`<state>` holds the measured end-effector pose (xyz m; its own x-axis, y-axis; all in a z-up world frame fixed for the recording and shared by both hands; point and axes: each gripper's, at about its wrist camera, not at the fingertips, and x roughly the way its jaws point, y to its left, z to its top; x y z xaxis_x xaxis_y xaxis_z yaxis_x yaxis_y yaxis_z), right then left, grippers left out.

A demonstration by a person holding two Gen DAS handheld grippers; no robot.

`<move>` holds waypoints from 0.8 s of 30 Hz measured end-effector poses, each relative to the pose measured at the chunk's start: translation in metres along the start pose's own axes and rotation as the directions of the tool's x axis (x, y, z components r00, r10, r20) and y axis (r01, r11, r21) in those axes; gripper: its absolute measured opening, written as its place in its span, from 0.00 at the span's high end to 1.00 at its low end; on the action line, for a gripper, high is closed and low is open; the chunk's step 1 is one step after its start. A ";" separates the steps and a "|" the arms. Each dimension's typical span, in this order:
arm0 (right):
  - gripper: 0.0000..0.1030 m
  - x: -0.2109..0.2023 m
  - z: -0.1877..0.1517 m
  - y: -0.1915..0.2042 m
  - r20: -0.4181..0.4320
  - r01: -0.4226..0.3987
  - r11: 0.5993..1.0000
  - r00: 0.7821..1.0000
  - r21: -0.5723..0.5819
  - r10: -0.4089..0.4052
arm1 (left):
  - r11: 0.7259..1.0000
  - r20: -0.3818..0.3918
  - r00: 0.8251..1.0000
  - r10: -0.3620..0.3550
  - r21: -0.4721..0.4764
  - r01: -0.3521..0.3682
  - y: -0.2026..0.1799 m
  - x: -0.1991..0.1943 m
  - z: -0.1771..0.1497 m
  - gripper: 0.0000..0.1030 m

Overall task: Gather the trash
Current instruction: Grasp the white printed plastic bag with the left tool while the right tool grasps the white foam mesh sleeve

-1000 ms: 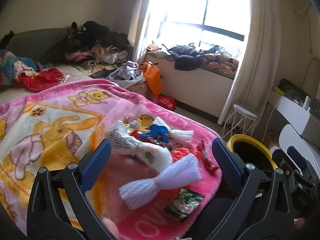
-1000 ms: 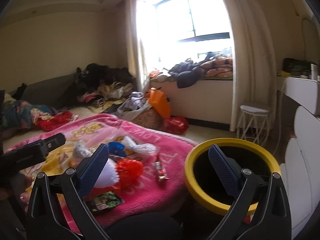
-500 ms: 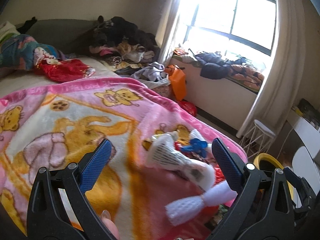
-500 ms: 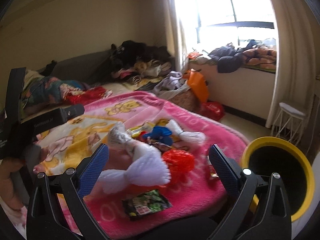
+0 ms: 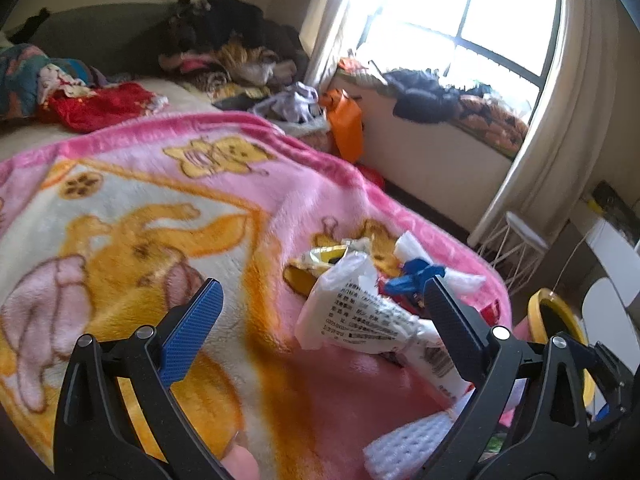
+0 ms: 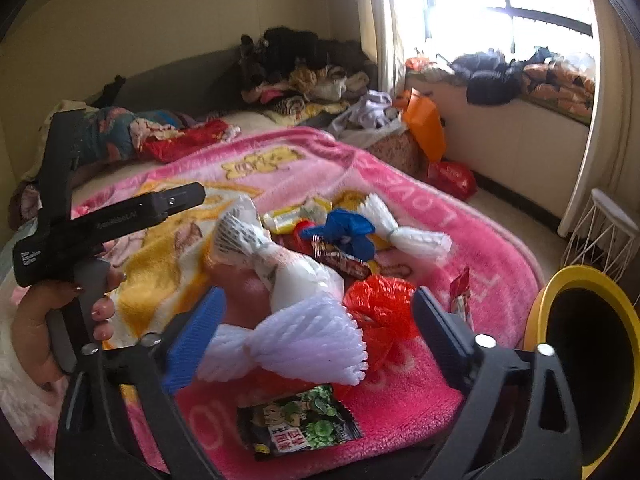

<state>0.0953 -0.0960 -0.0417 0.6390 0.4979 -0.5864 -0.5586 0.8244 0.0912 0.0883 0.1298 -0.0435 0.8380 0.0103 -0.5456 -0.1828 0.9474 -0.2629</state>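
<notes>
Trash lies piled on the pink cartoon blanket (image 6: 404, 184). A white printed plastic bag (image 5: 356, 312) lies just ahead of my open left gripper (image 5: 320, 320), toward its right finger. In the right wrist view, my open right gripper (image 6: 316, 320) frames a white foam net (image 6: 292, 348) with red plastic (image 6: 380, 304) beside it. A green snack packet (image 6: 300, 420) lies below, near the blanket edge. A blue scrap (image 6: 344, 232), a second foam net (image 6: 404, 232) and wrappers lie farther back. The left gripper body (image 6: 100, 220) shows at left.
A yellow-rimmed black bin (image 6: 588, 344) stands right of the bed; it also shows in the left wrist view (image 5: 556, 312). Clothes are heaped at the bed's far end (image 6: 304, 72). An orange bag (image 6: 424, 128), a red bag (image 6: 452, 176) and a white wire stool (image 6: 608, 228) stand on the floor.
Both grippers swung left, from the bin toward the bed. The trash pile now sits between the right gripper's fingers and the bin has slid to the right edge.
</notes>
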 end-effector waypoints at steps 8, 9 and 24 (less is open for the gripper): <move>0.47 0.020 -0.006 -0.008 -0.102 -0.034 0.999 0.994 0.023 0.036 | 0.993 -0.080 0.992 -0.101 -0.072 0.095 0.013 0.037 -0.005 0.10; 0.54 0.020 -0.007 -0.007 -0.107 -0.044 0.999 0.993 0.022 0.046 | 0.992 -0.083 0.990 -0.111 -0.077 0.104 0.014 0.040 -0.005 0.10; 0.81 0.002 -0.008 -0.003 -0.042 -0.067 0.998 0.997 0.014 0.068 | 0.973 -0.132 0.968 -0.213 -0.114 0.199 0.008 0.051 -0.007 0.60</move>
<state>0.0942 -0.0993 -0.0494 0.5767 0.5406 -0.6125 -0.5928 0.7928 0.1416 0.1262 0.1361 -0.0791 0.7826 -0.2342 -0.5768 -0.0696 0.8878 -0.4549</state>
